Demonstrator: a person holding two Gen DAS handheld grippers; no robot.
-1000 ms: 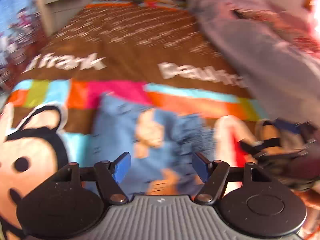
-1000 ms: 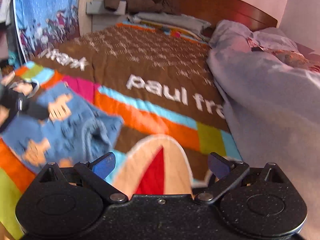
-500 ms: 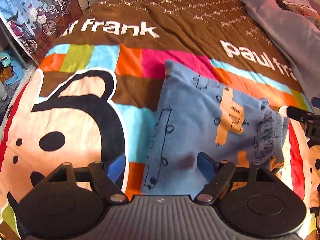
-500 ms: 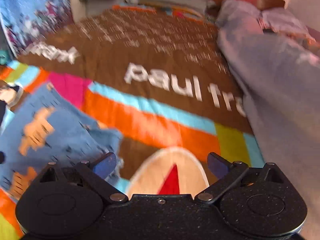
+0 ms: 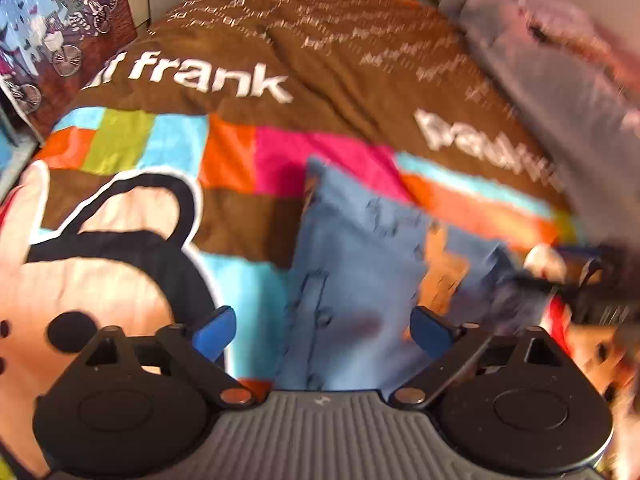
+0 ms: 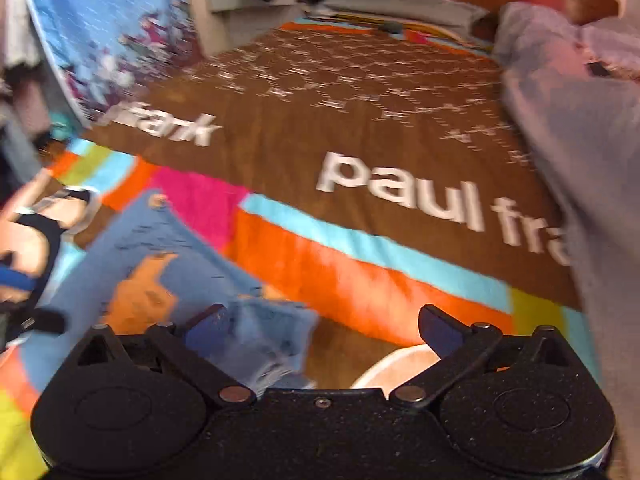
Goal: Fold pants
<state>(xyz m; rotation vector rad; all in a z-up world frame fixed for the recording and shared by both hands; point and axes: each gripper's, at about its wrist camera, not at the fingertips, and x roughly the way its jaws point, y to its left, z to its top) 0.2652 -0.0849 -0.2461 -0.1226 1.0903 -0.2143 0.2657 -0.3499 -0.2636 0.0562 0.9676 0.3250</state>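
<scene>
**Folded pants on the bed, both tongs spread above them**

Left wrist view: The picture is smeared, most of all on the right side, where the right tongs (image 5: 592,280) show only as a dark blur at the edge and their state cannot be read from here. The blue pants (image 5: 360,264) lie folded on the bright blanket (image 5: 240,92), with an orange print patch on them; the print's shape is too blurred to make out. Their near end runs down behind the tool body and is cut off there. The left tongs (image 5: 324,330) tilt steeply down over the pants, their jaws opening wide; the cloth sits below the gap, and neither blue pad presses on it. A grey duvet (image 5: 552,80) is bunched along the bed's right side.

Right wrist view: Also blurred. The right tongs (image 6: 320,326) point down at the bed with jaws spread and released. The gathered waistband end of the pants (image 6: 180,264) lies just by the left-hand pad; whether it touches is unclear. The left tongs (image 6: 16,280) appear only partly at the left edge. The blanket (image 6: 360,120) and duvet (image 6: 580,140) fill the rest.
</scene>
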